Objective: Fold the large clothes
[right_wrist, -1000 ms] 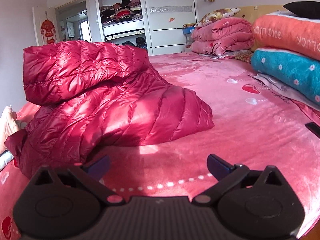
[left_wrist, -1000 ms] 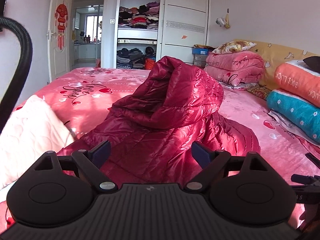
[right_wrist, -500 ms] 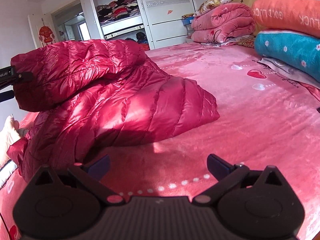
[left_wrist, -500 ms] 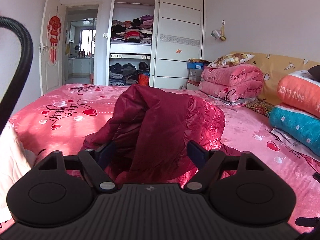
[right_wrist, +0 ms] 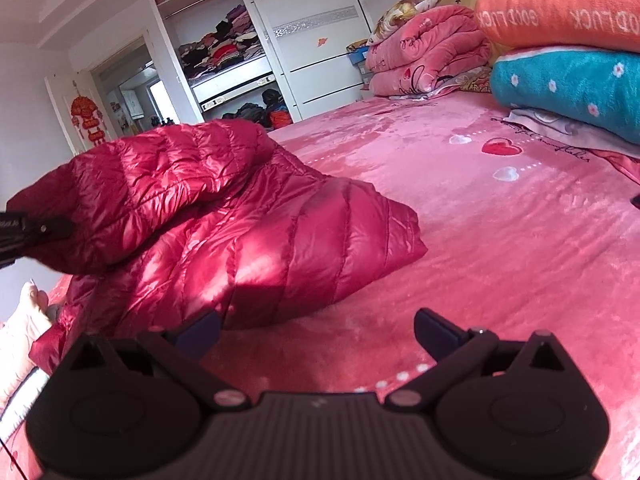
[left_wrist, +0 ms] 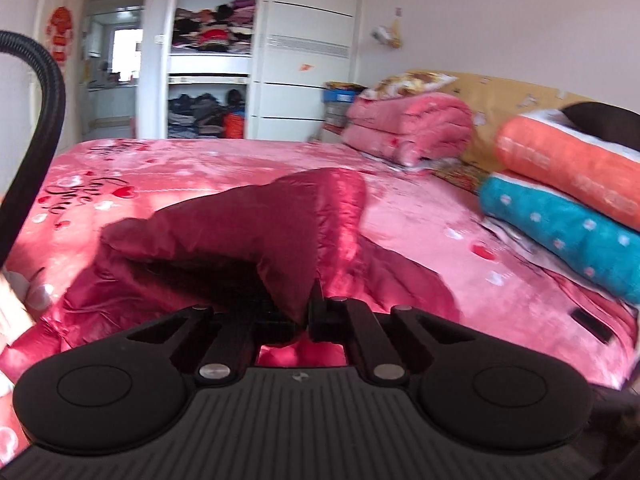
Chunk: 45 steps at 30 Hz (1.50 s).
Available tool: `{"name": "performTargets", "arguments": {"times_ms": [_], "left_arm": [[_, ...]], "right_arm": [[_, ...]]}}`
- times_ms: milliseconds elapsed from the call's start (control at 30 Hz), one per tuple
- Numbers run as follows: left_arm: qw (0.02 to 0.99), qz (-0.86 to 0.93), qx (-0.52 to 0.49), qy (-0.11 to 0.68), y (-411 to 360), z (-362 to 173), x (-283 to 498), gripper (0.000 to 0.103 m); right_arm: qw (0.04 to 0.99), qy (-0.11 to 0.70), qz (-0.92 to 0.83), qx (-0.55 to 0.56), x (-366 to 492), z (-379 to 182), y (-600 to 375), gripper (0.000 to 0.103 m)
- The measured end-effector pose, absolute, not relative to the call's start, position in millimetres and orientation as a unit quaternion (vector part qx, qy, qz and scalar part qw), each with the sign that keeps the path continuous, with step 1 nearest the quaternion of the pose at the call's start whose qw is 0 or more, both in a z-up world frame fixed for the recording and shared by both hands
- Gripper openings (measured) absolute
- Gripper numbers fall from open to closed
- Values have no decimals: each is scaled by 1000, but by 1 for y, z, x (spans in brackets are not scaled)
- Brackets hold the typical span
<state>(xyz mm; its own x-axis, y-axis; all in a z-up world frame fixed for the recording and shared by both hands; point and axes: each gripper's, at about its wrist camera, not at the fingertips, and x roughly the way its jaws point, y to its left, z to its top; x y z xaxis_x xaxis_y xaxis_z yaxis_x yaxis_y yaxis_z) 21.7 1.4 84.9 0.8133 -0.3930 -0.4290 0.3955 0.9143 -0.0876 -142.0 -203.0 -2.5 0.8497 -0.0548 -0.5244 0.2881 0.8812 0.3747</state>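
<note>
Left gripper (left_wrist: 308, 316) clenched on a raised fold of the shiny crimson quilted down jacket (right_wrist: 248, 224), lifted over the rest of it. Right gripper (right_wrist: 316, 332) released, jaws wide, empty, just beside the jacket's hem on the pink heart-print bedspread (right_wrist: 500, 240).

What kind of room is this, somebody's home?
Most likely a bedroom in a home. A wide bed with a pink heart-print cover fills the room, folded blankets are piled by its headboard, and an open wardrobe holds stacked clothes.
</note>
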Motion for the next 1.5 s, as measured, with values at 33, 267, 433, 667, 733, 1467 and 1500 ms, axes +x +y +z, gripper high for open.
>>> {"name": "performTargets", "arguments": {"times_ms": [33, 267, 433, 667, 733, 1467, 1500], "left_arm": [[947, -225, 2, 229, 1, 85, 9, 2], [907, -330, 1, 262, -1, 78, -67, 0], [906, -329, 11, 264, 9, 64, -96, 1], [930, -244, -10, 274, 61, 44, -103, 5], [938, -211, -10, 274, 78, 37, -103, 6], [959, -74, -109, 250, 195, 41, -109, 78], [959, -74, -110, 250, 191, 41, -106, 80]], "right_arm": [[933, 255, -94, 235, -143, -2, -207, 102], [926, 216, -135, 279, -160, 6, -239, 102], [917, 204, -122, 322, -170, 12, -255, 102], [922, 222, -46, 315, -151, 43, -223, 102], [927, 221, -15, 303, -140, 59, -206, 102], [820, 401, -18, 408, 49, 62, -89, 98], [821, 396, -20, 412, 49, 60, -89, 87]]}}
